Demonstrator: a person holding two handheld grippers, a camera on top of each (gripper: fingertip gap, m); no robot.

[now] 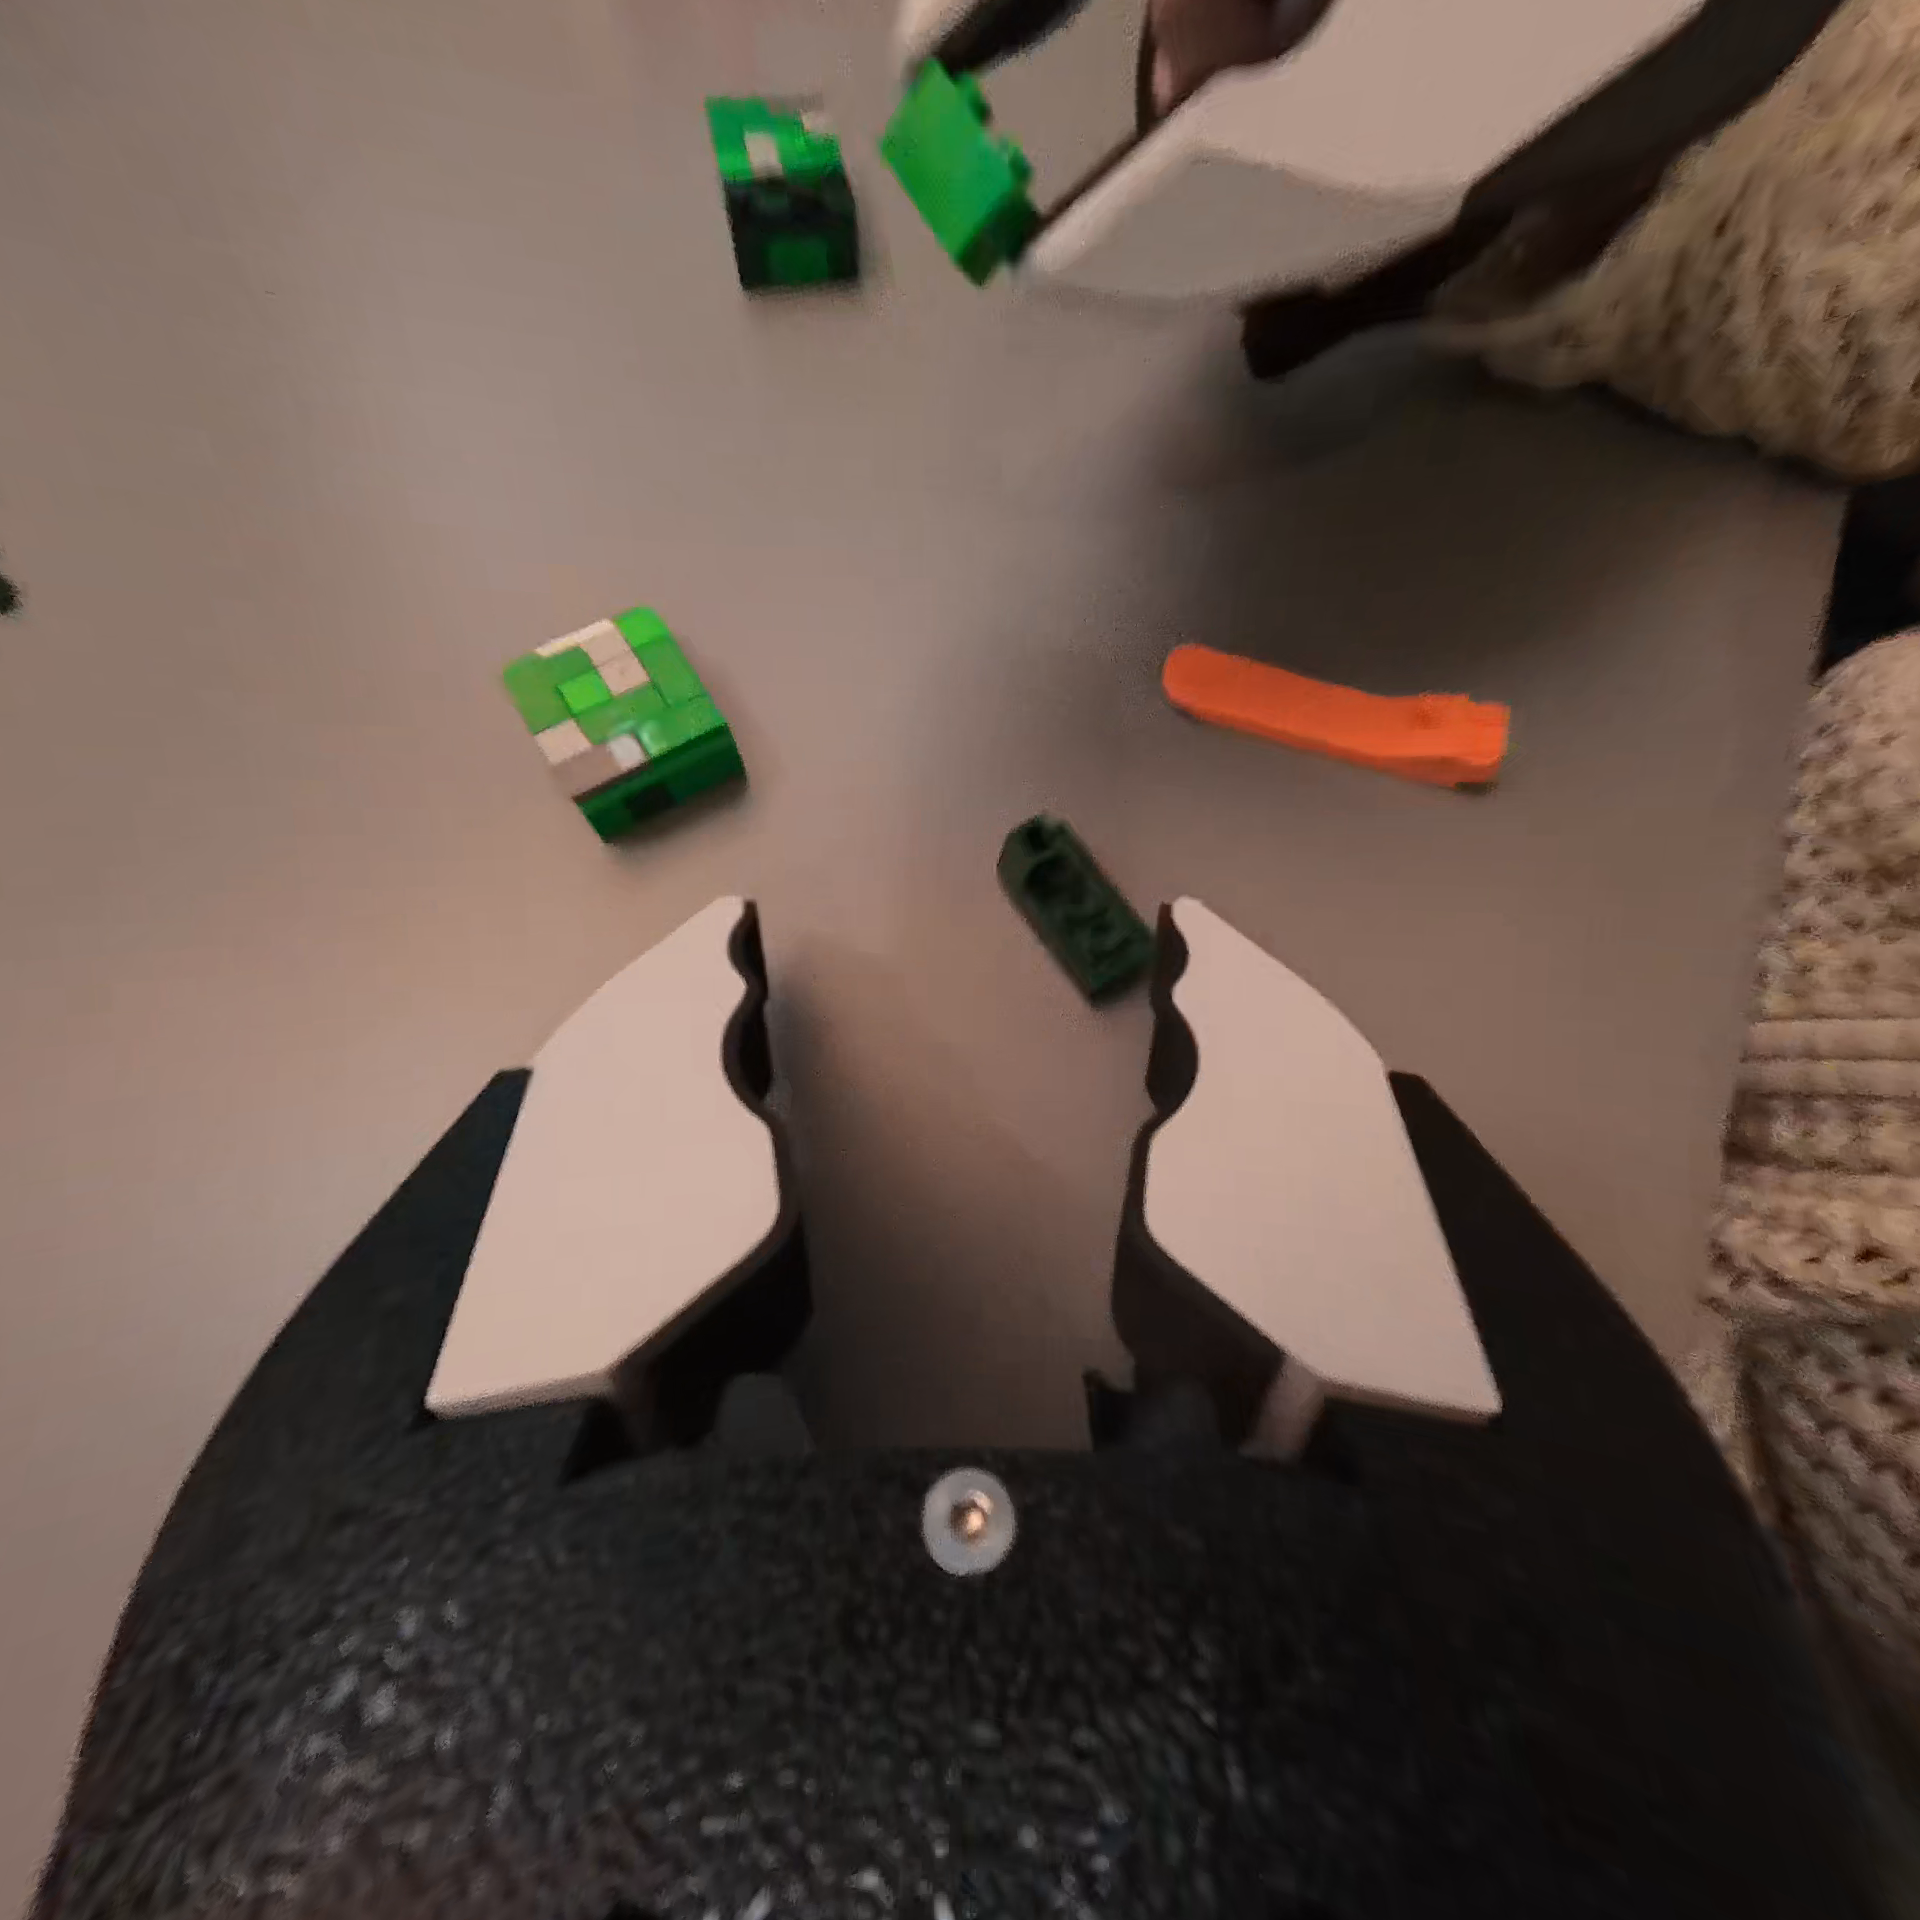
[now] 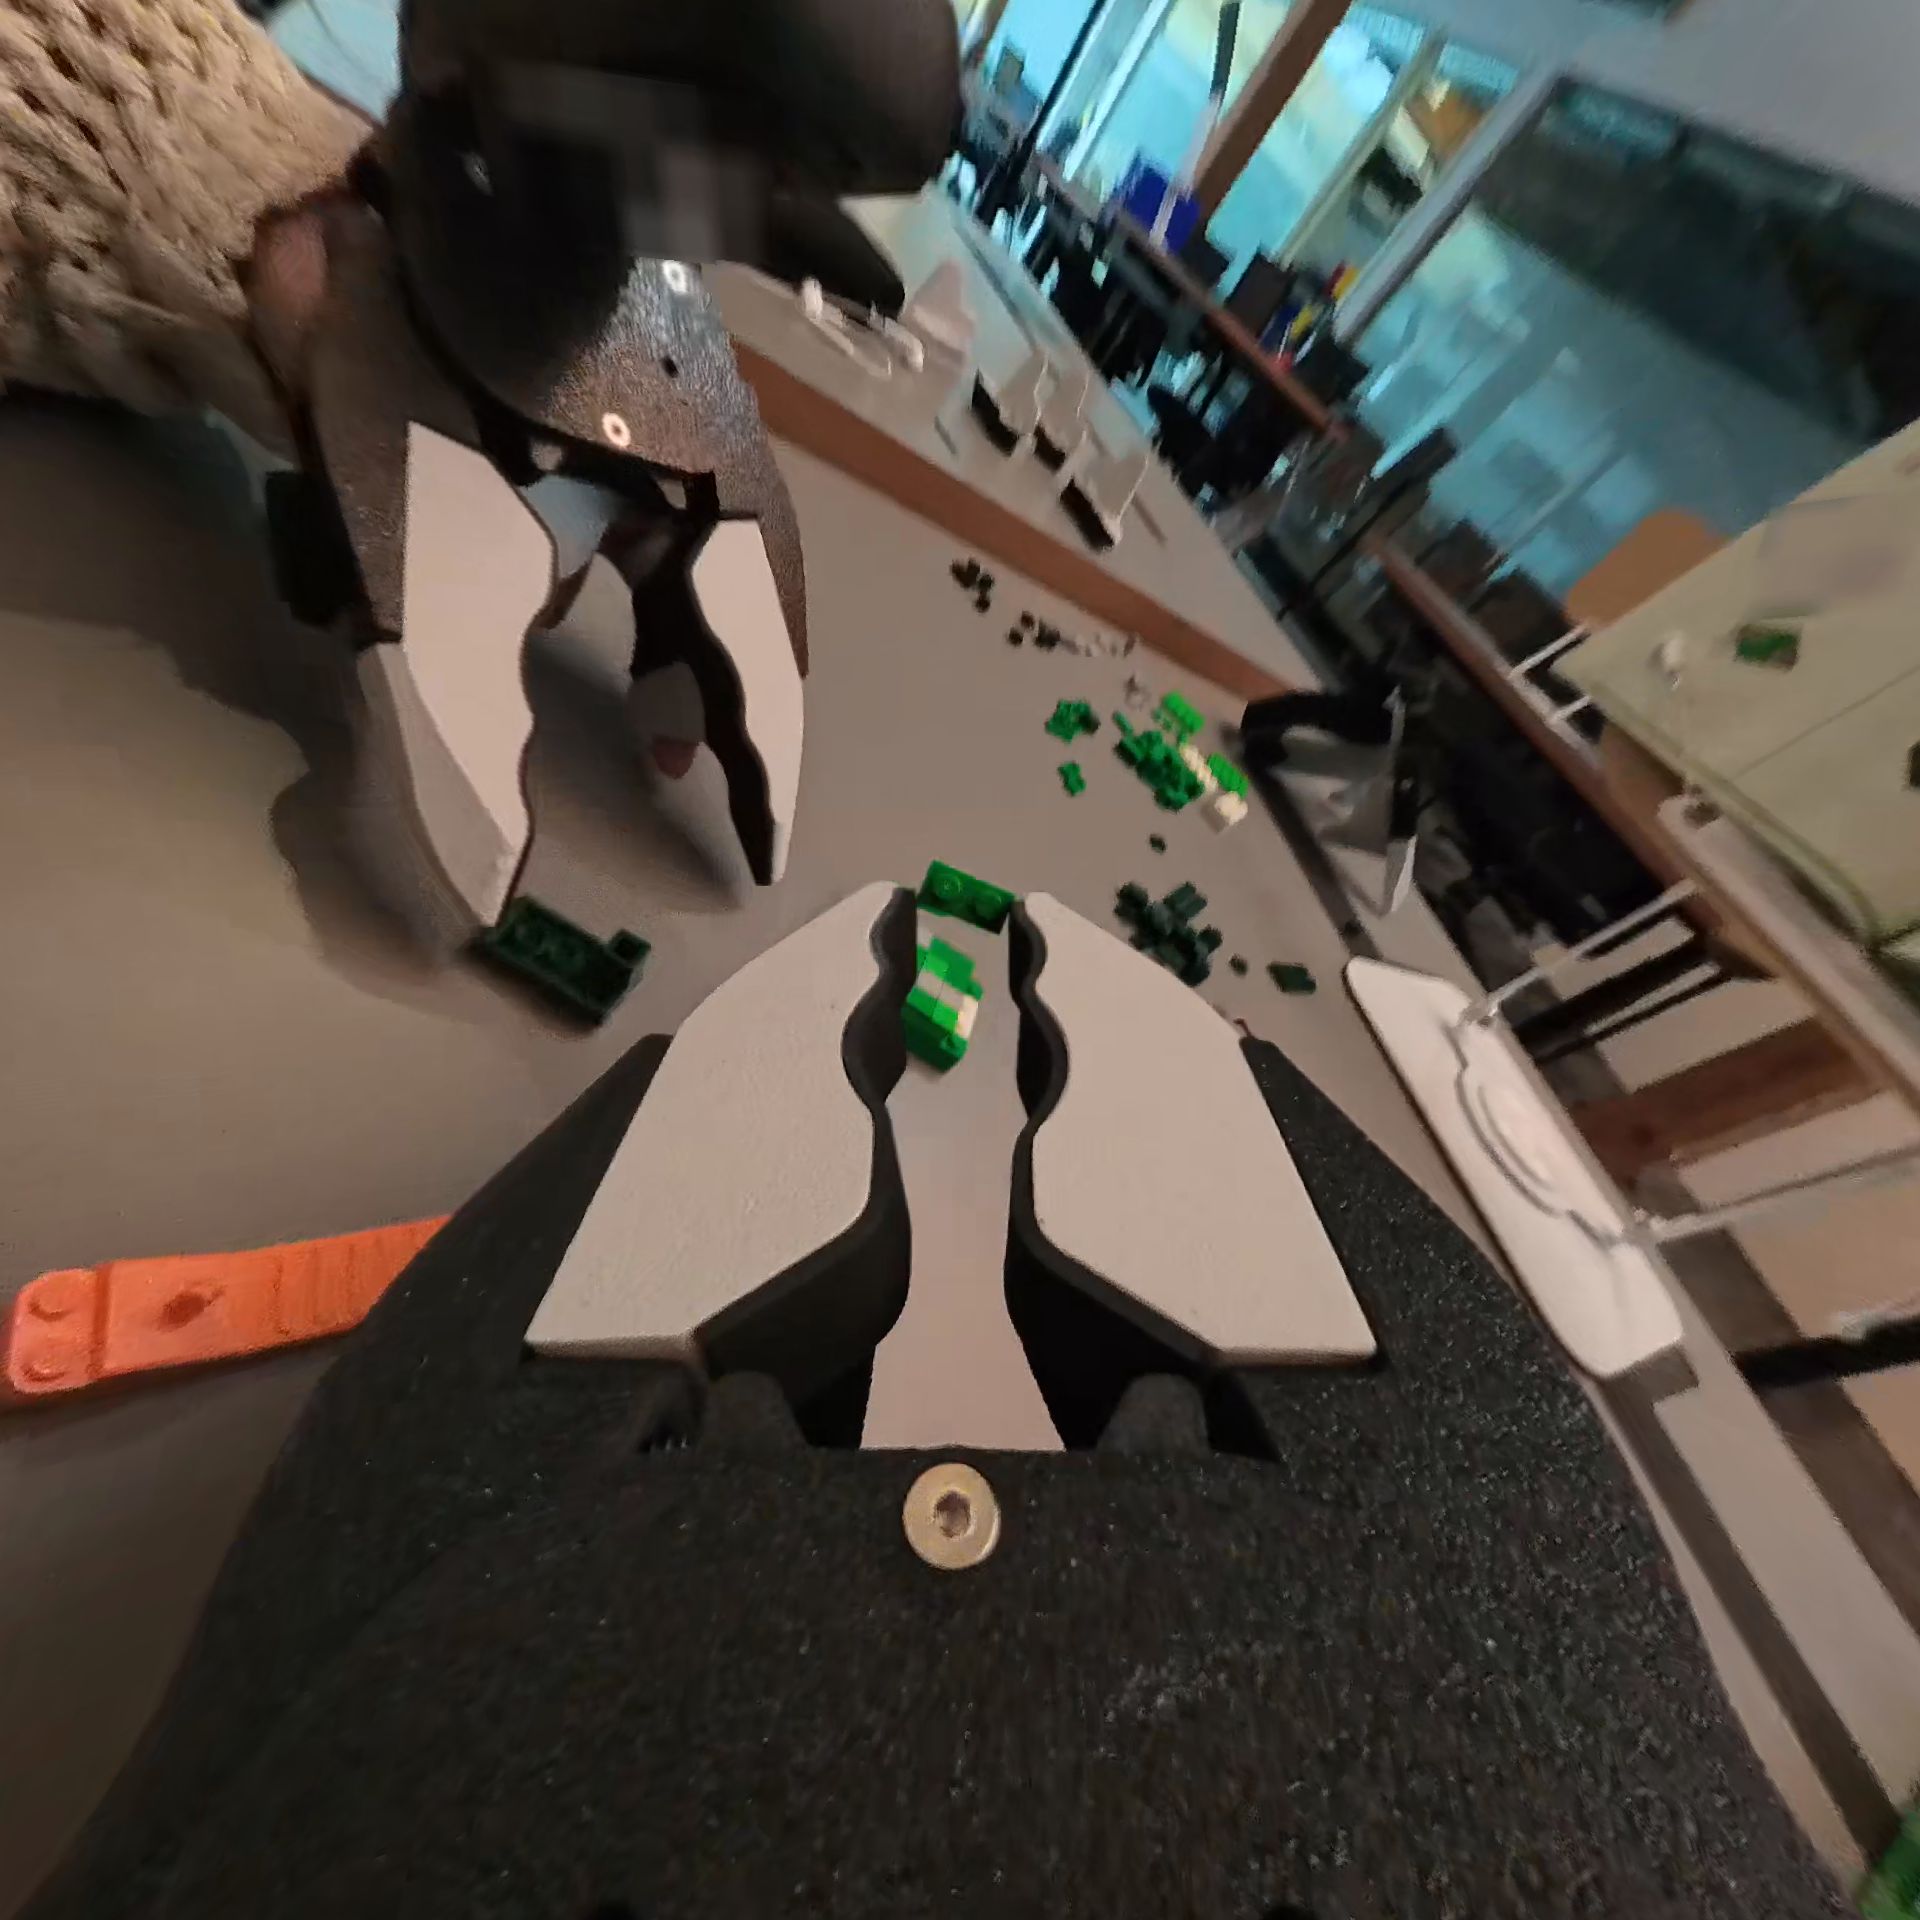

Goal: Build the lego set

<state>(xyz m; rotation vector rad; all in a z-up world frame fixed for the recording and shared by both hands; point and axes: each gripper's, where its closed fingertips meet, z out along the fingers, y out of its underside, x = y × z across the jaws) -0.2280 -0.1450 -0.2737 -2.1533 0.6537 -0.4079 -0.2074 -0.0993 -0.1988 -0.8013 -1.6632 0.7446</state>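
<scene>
My left gripper (image 1: pixel 958 914) is open and empty, low over the grey table (image 1: pixel 312 416). A dark green brick (image 1: pixel 1075 904) lies on the table just by its right fingertip. My right gripper (image 2: pixel 961 896) is shut on a bright green brick (image 2: pixel 966 894), held above the table; it shows at the top of the left wrist view (image 1: pixel 961 171). A green-and-white assembly (image 1: pixel 623 717) lies left of the left gripper, and also shows between the right gripper's fingers (image 2: pixel 940 1003). A dark green-and-black cube (image 1: pixel 790 192) sits farther off.
An orange brick separator (image 1: pixel 1340 717) lies on the right. Loose green bricks (image 2: pixel 1164 748) and dark green bricks (image 2: pixel 1169 925) lie scattered farther along the table. A white flat stand (image 2: pixel 1507 1164) sits at the table's right edge. A knitted sleeve (image 1: pixel 1818 935) is at the right. My hands' fingertips stand some 9 centimetres from each other. The right tips stand about 15 centimetres off the dark green-and-black cube (image 1: pixel 790 192).
</scene>
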